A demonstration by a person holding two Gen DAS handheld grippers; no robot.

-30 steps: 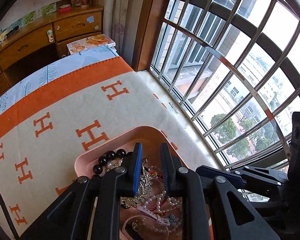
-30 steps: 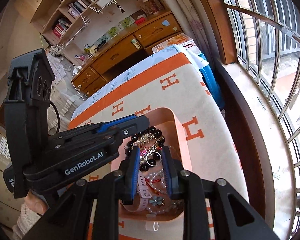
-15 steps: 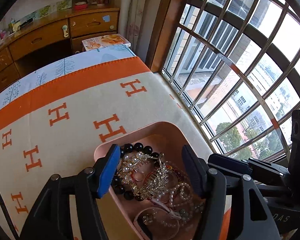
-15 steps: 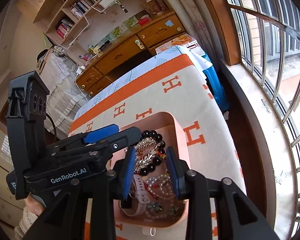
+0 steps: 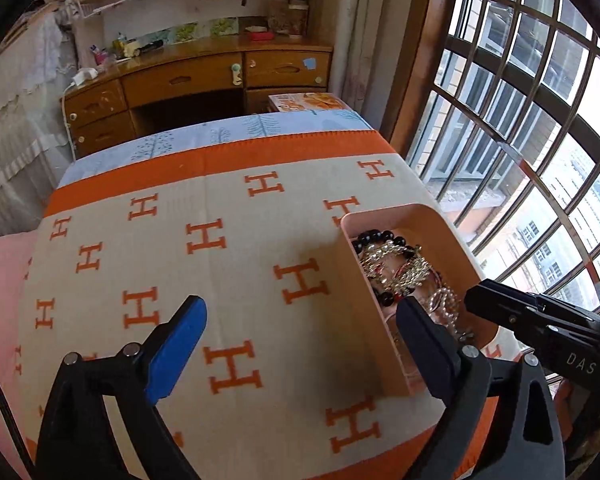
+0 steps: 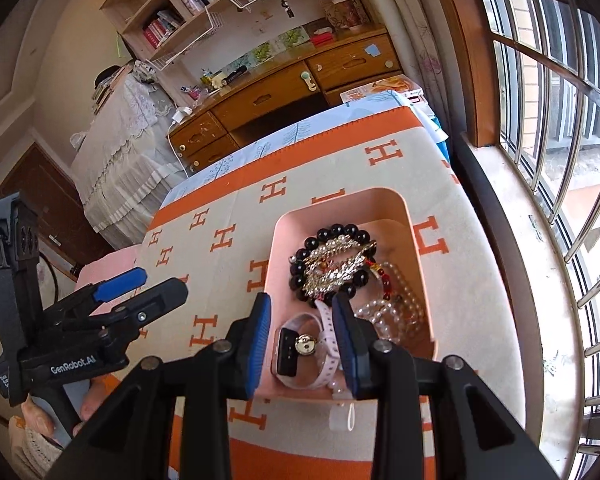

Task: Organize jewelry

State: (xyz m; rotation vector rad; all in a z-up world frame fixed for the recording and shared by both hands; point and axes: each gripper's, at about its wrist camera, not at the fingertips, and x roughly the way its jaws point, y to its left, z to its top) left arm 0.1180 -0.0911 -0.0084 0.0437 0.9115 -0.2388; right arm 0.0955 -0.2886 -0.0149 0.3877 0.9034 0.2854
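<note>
We read "GenRobot.AI" on our left tool (image 6: 140, 286), jaws just opened wide, empty, beside the tray (image 6: 416, 280); "DAS" on our right tool (image 6: 300, 320), part-open, empty.

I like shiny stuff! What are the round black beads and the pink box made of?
Round black bead bracelet: probably polished stone or glass, since each bead shows a bright glint; plastic is possible. Pink rectangular box: looks like smooth matte plastic, with rounded moulded corners and even colour.

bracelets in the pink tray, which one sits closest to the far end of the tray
The black bead bracelet: its dark round beads curve nearest the pink tray's far wall, while the clear bead strand lies closer to the right gripper.
</note>
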